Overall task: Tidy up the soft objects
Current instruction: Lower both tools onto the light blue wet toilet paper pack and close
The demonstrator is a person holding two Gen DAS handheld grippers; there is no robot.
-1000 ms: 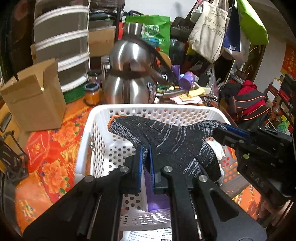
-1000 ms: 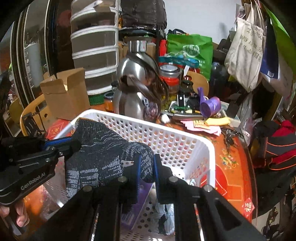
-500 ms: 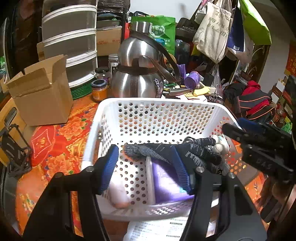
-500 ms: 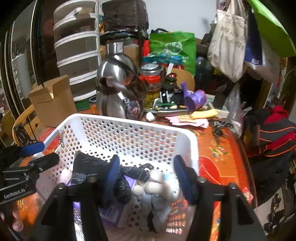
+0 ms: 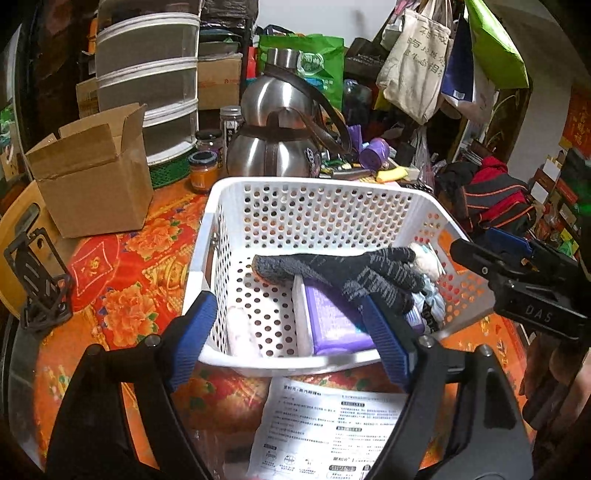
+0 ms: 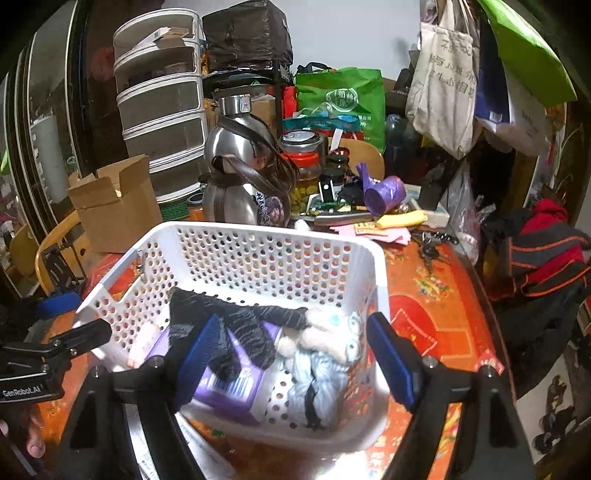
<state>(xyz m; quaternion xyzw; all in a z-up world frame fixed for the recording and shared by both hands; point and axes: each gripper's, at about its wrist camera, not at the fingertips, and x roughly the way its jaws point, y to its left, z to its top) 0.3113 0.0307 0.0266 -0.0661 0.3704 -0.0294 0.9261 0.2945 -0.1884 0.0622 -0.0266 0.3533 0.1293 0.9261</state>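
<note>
Dim indoor light falls from above; the far white wall (image 6: 351, 33) is brightest. Glare streaks the steel kettle (image 5: 275, 144). Fisheye bending curves both views, corners go black, near edges blur.

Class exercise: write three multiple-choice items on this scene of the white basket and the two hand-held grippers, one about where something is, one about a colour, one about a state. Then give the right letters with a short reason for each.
1. Where does the dark knit glove lie?
A. on the cardboard box
B. in the white basket
C. on the kettle

2. What colour is the flat pack under the glove?
A. purple
B. yellow
C. green

3. How do the fingers of the left gripper and right gripper stand?
A. both shut on the glove
B. one shut
C. both spread, empty

Answers: B, the glove rests on the basket's contents; A, the pack shows purple in both views; C, wide gaps with nothing between.
</note>
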